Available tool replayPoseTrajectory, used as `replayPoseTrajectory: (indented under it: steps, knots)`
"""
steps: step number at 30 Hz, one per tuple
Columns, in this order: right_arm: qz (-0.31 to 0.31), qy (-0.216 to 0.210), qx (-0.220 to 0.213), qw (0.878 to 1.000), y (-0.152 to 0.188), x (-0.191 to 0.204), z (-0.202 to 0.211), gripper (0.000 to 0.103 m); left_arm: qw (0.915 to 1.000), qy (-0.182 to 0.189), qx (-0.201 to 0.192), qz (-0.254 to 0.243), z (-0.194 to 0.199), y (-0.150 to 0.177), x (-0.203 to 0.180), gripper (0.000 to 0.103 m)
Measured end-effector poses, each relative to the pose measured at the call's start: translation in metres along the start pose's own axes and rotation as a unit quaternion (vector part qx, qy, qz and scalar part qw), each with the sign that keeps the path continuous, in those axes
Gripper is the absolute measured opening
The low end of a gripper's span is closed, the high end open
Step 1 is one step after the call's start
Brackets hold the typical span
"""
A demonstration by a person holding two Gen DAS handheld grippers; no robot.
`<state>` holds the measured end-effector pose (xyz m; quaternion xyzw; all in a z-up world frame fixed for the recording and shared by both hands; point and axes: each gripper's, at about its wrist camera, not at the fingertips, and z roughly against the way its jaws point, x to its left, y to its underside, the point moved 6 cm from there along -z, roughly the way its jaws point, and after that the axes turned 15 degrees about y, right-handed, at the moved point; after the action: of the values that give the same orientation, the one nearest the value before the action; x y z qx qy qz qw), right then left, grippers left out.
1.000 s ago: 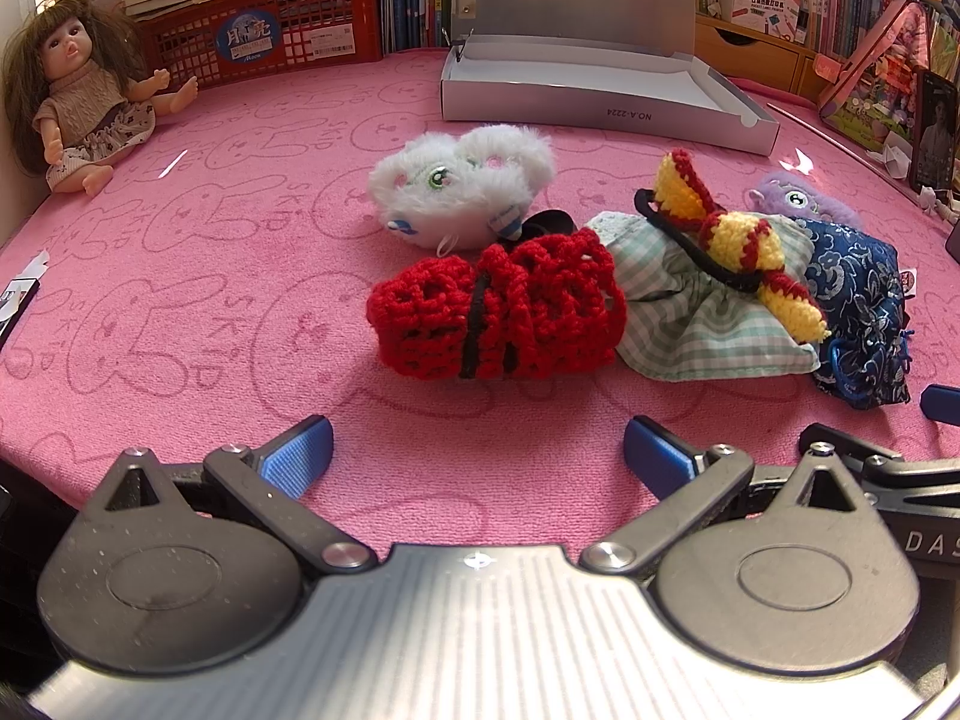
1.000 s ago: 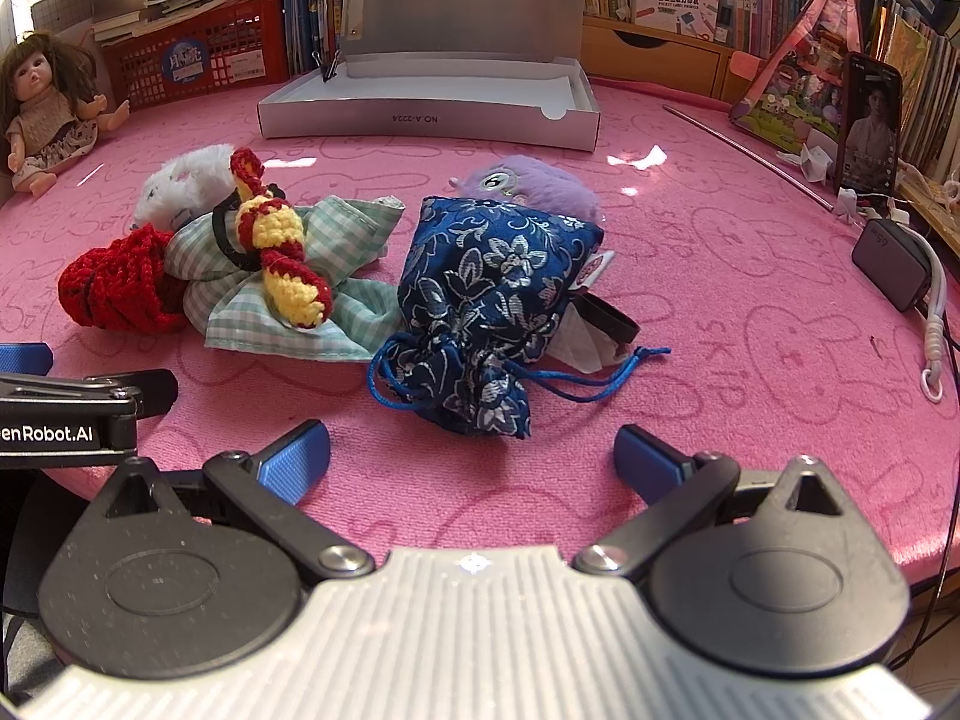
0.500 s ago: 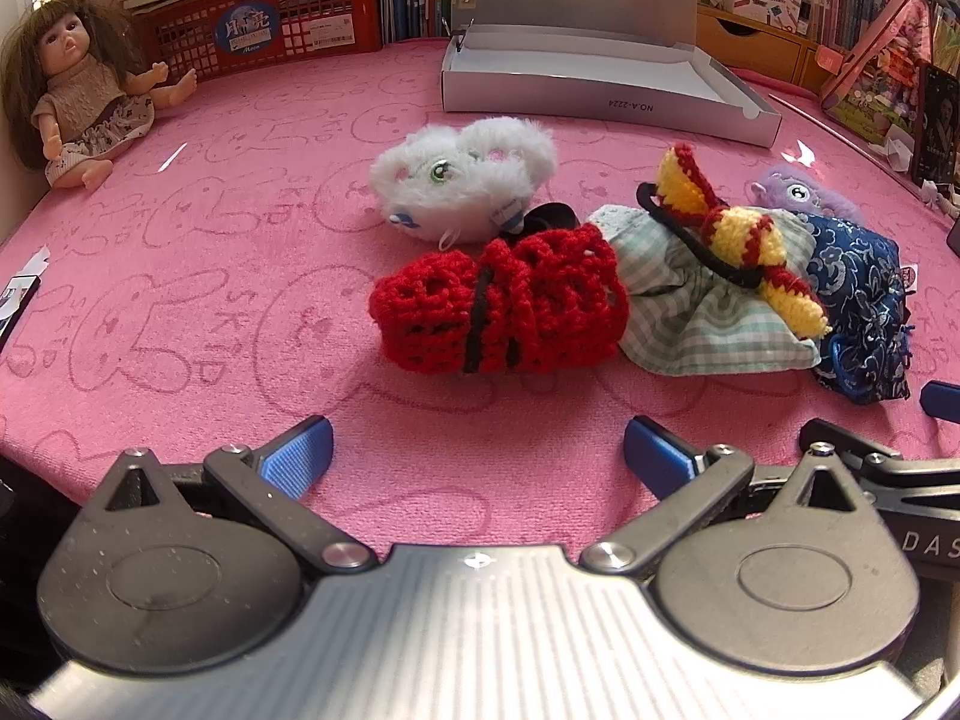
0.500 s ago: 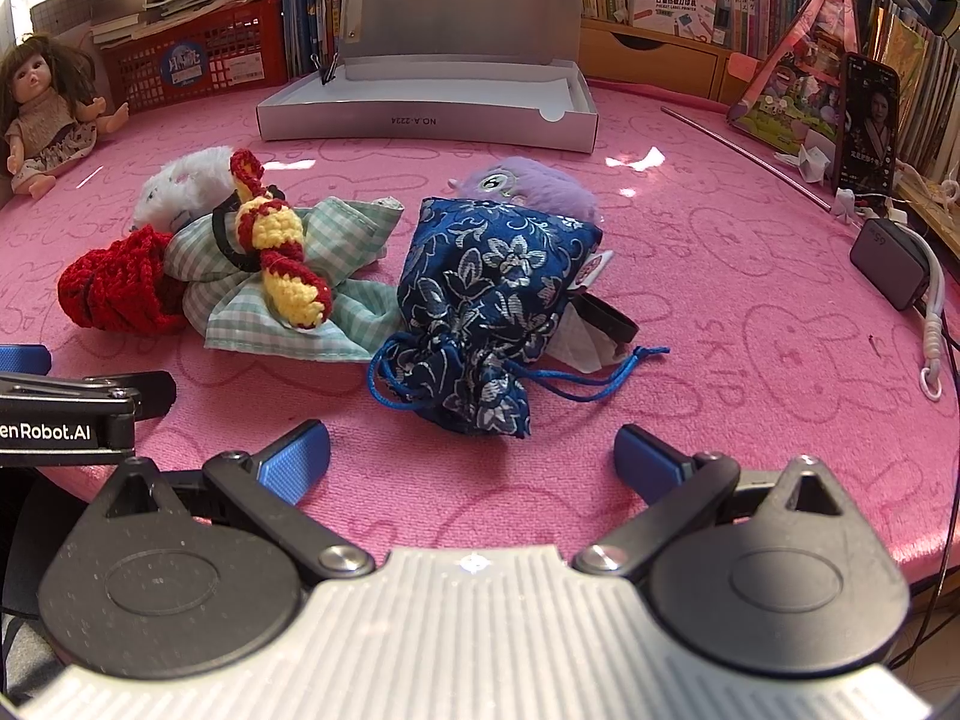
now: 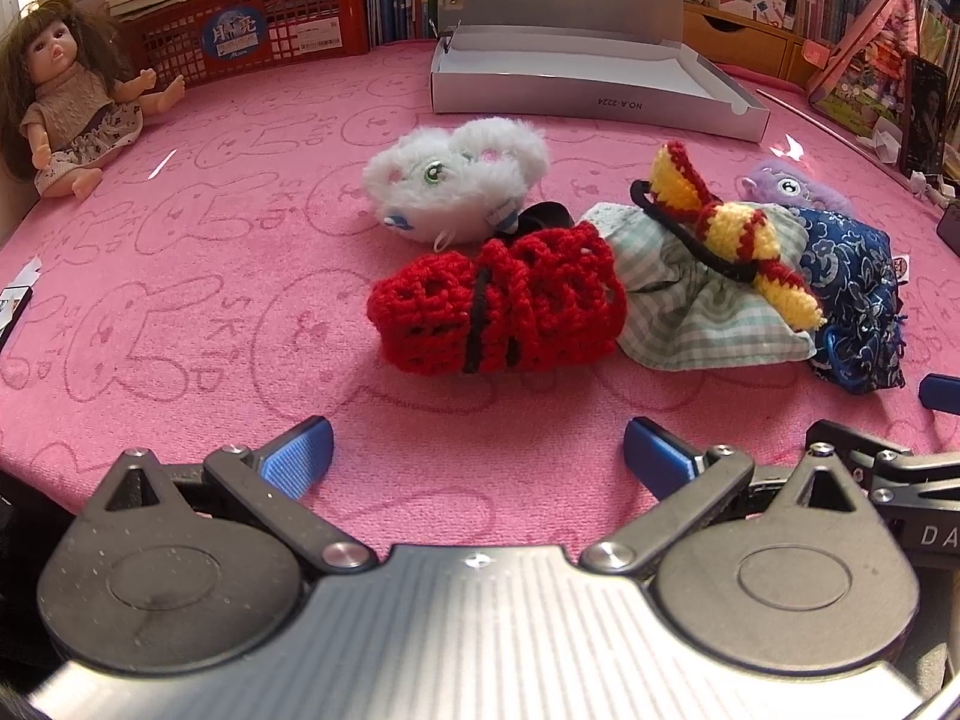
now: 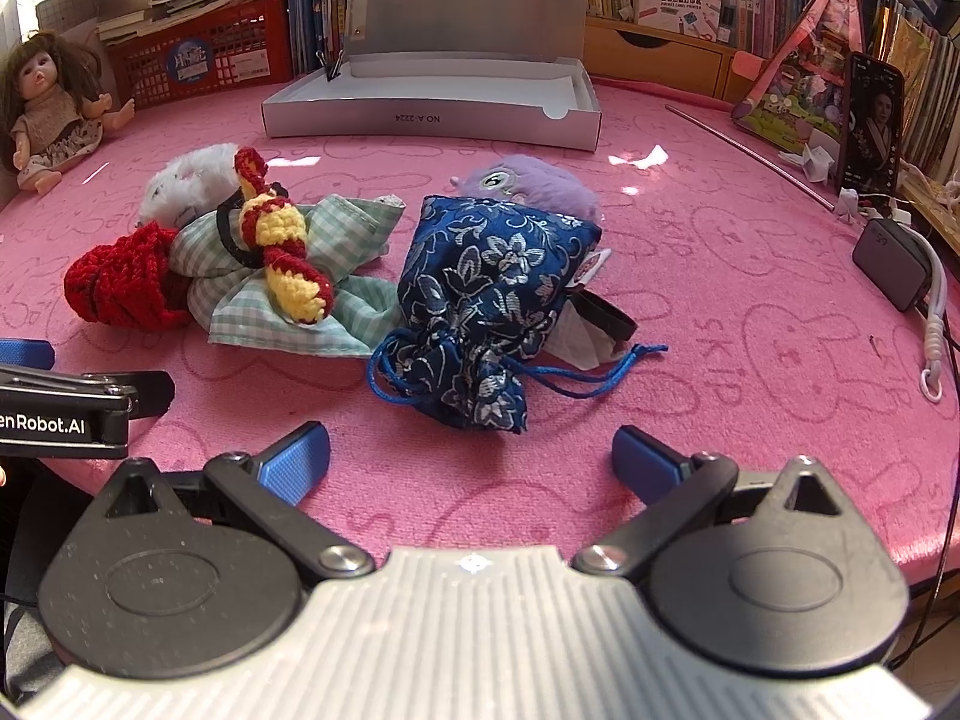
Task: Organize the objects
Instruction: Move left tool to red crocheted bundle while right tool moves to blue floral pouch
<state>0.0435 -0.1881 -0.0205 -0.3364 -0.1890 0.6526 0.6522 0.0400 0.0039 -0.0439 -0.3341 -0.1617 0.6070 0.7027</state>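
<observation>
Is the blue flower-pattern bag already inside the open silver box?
No, the blue flower-pattern bag lies on the pink mat, in front of the open silver box.

Left tongs [image 5: 477, 456] spread wide, right tongs [image 6: 471, 456] likewise (both empty)

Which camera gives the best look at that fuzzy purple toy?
The right wrist view: the purple toy shows its eye and fluffy body behind the blue floral pouch. In the left wrist view, the toy is small, far right, partly hidden by the pouch.
</observation>
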Motion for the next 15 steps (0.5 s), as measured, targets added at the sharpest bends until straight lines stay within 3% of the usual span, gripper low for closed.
replayPoseTrajectory:
  steps: [5, 11, 15]
  knots:
    - [-0.011, -0.005, -0.006, 1.0, 0.001, -0.002, 0.002, 0.103, 0.9999, 0.0, -0.016, -0.003, 0.003, -0.001, 0.004, 0.103]
    - [-0.026, -0.003, -0.033, 0.999, -0.01, -0.006, 0.008, 0.102, 0.9957, 0.005, -0.084, -0.04, 0.022, -0.015, -0.004, 0.103]
    - [-0.037, 0.002, -0.052, 0.998, -0.021, -0.009, 0.01, 0.097, 0.9933, -0.004, -0.099, -0.061, 0.025, -0.021, -0.007, 0.103]
